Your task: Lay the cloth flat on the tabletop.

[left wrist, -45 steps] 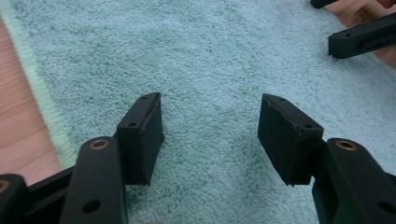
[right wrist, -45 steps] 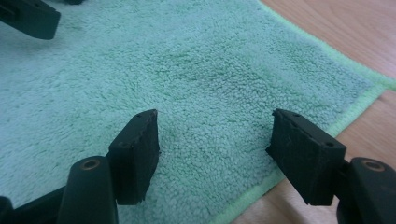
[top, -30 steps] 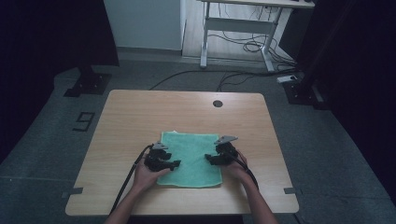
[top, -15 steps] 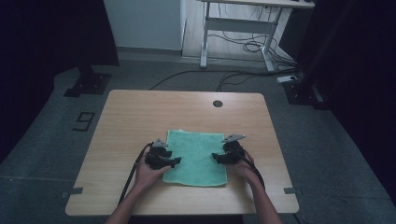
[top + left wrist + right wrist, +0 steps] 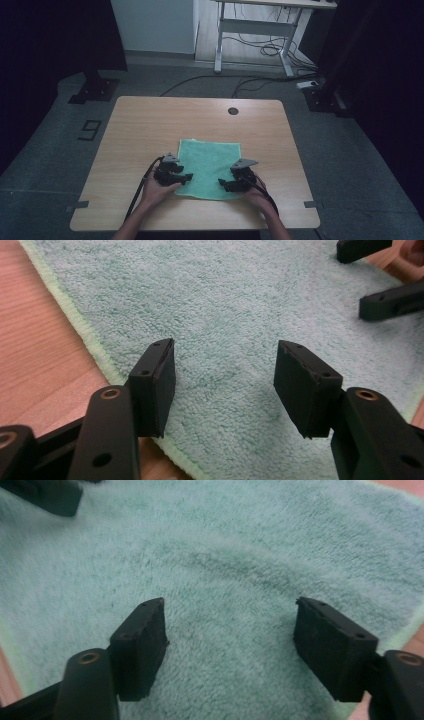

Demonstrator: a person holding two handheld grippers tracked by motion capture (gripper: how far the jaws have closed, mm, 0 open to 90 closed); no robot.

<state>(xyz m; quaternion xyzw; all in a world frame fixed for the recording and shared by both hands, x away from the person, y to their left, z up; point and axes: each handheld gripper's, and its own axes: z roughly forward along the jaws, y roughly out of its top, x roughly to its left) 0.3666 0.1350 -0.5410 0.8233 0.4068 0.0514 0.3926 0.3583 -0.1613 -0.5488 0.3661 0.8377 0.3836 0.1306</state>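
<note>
1. Where the person's forearms come in from the bottom of the high view, a green towel [image 5: 210,167] lies flat on the near half of a light wooden table [image 5: 150,125], close to its front edge.
2. The left gripper [image 5: 186,176] rests at the towel's left edge, held in the person's left hand [image 5: 156,189], and points right across the cloth.
3. In the left gripper view its two black jaws stand apart above the terry surface, nothing between them; the left pad [image 5: 157,385] sits over the towel's hemmed edge, with bare wood just beside it.
4. The right gripper [image 5: 223,184] sits over the towel's right side, near its front corner, and points left towards the other gripper.
5. In the right gripper view its jaws have just been opening and stand wide apart, only flat towel showing between them; whether the pads touch the cloth is hard to tell.
6. A round hole [image 5: 233,111] marks the table's far edge, well apart from the towel.
</note>
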